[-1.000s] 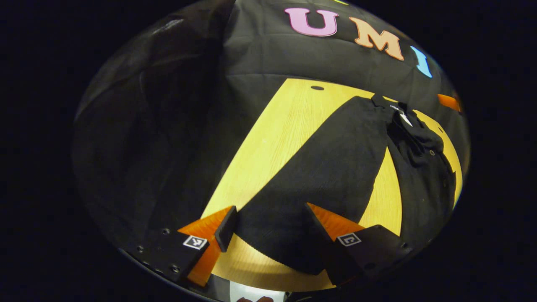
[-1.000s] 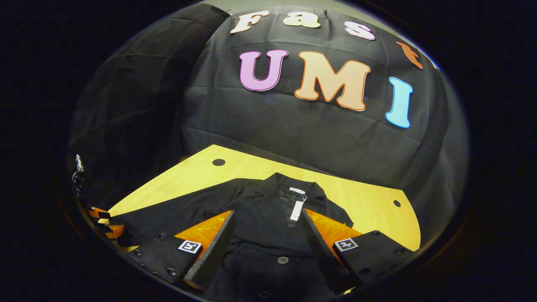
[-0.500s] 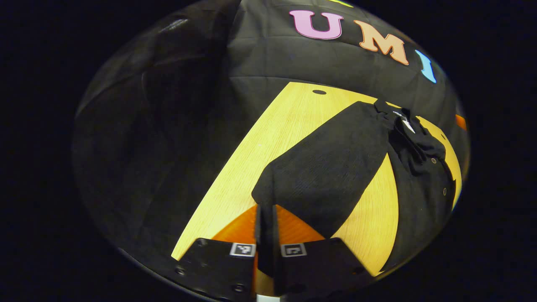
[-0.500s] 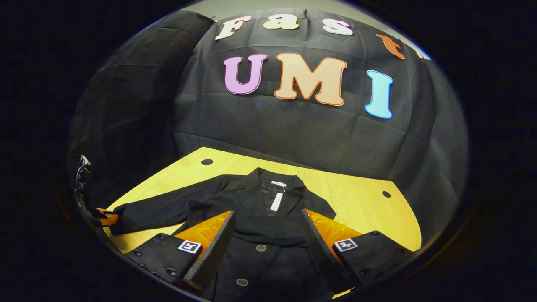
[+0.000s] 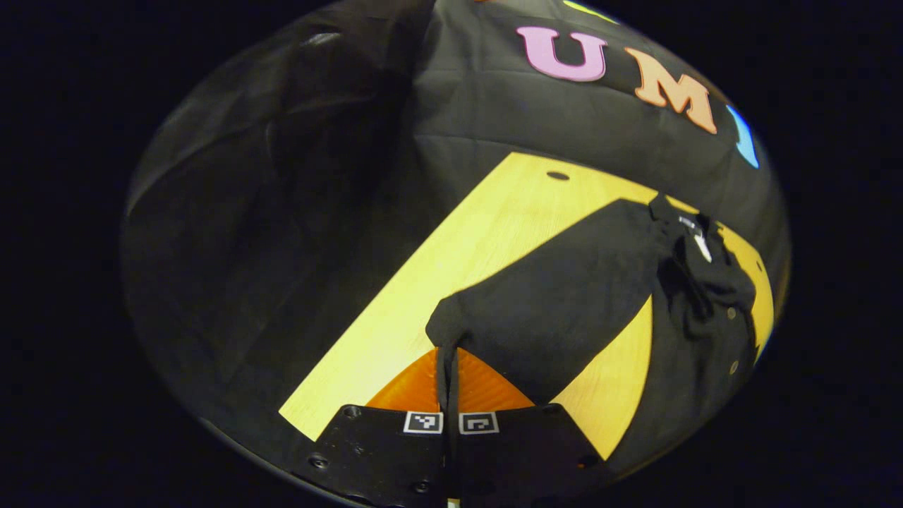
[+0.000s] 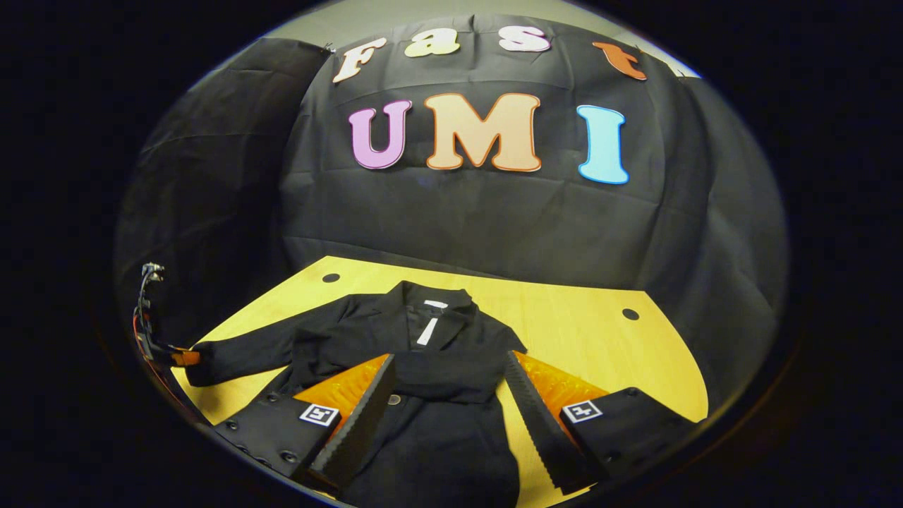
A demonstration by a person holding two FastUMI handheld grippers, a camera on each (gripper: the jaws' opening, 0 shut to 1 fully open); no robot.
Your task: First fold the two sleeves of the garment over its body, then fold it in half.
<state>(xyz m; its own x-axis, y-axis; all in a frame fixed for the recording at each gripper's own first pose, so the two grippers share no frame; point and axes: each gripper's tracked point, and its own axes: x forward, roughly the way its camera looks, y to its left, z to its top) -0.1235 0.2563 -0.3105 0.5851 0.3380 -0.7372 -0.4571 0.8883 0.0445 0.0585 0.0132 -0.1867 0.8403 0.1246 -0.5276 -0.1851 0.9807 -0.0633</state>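
Black buttoned jacket [image 6: 423, 367] lies on my yellow wooden table [image 6: 585, 339]; my left gripper [image 5: 449, 353] pinches its sleeve cuff [image 5: 451, 321], my right gripper [image 6: 451, 416] hangs spread above its front, hem cut off.

We see a light wooden table [image 6: 578, 331] with two small dark holes near its far edge, a black buttoned jacket [image 6: 430, 395] lying flat on it, one sleeve [image 5: 557, 296] stretched out sideways across the wood.
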